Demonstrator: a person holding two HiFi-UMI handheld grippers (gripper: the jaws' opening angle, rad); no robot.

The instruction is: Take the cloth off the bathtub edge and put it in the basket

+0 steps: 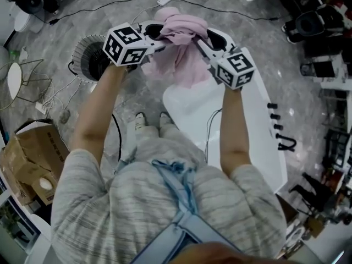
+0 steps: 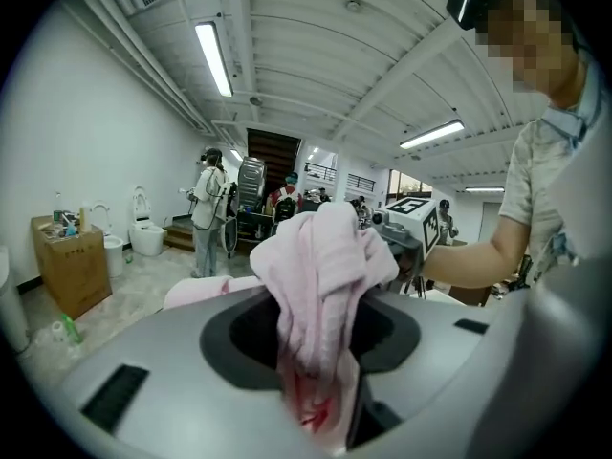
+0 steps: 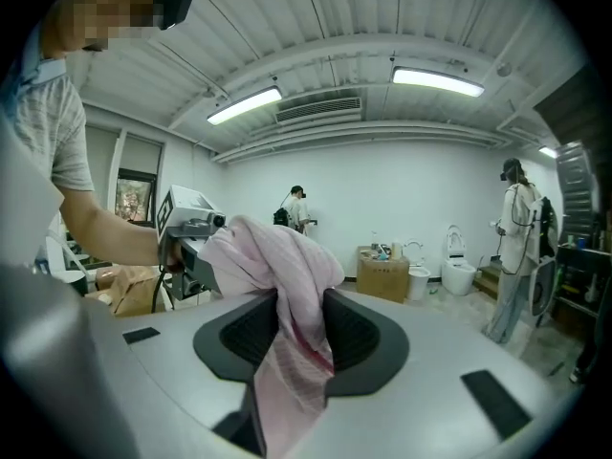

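Grey marbled floor [image 1: 247, 32] surrounds a white bathtub [image 1: 242, 125] in the head view. A person's two bare forearms reach forward, each hand carrying one set of tongs. The left tongs [image 1: 155, 33] and the right tongs [image 1: 212, 37] face each other and both clench the same pink cloth [image 1: 181, 43]. It hangs bunched between them in the air, over the end of the bathtub beside the person's feet. In the left gripper view the cloth [image 2: 320, 285] is pinched between the jaws of the left tongs [image 2: 320, 371]. The right gripper view shows the same grip for the right tongs [image 3: 287, 352]. A round wire basket [image 1: 88, 59] stands on the floor left of the left tongs, apart from the cloth.
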